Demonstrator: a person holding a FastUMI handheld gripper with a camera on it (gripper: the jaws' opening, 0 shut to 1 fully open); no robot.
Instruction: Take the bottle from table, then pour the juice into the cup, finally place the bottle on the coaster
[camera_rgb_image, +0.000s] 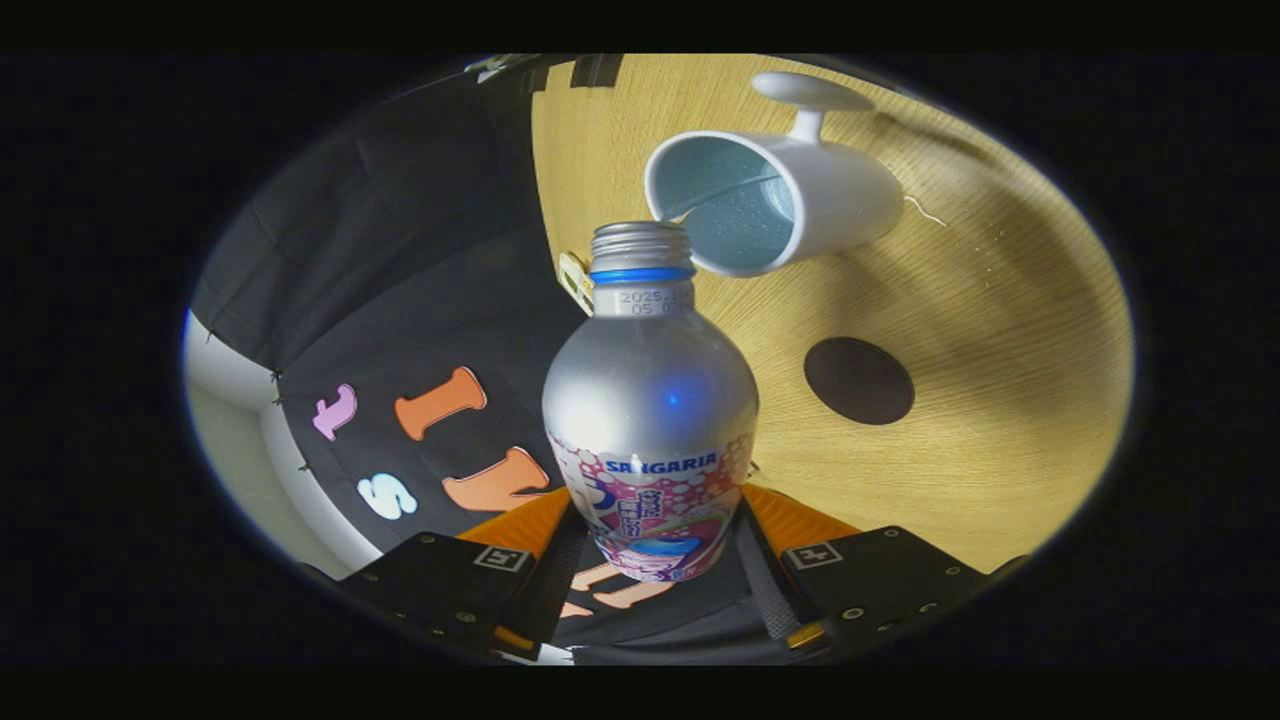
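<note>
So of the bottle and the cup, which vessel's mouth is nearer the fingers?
The bottle, gripped between the fingers, its uncapped neck just ahead; the white cup sits beyond it.

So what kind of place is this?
Probably a small test booth, not a kitchen: a black cloth wall behind a wooden table holding just a cup and coaster. The gripper grips the bottle.

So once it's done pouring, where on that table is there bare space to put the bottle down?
Bare wood lies around the dark round coaster and between it and the white cup. It is crowded at the cup's rim, where the neck of the bottle sits. The gripper is shut on the bottle.
</note>
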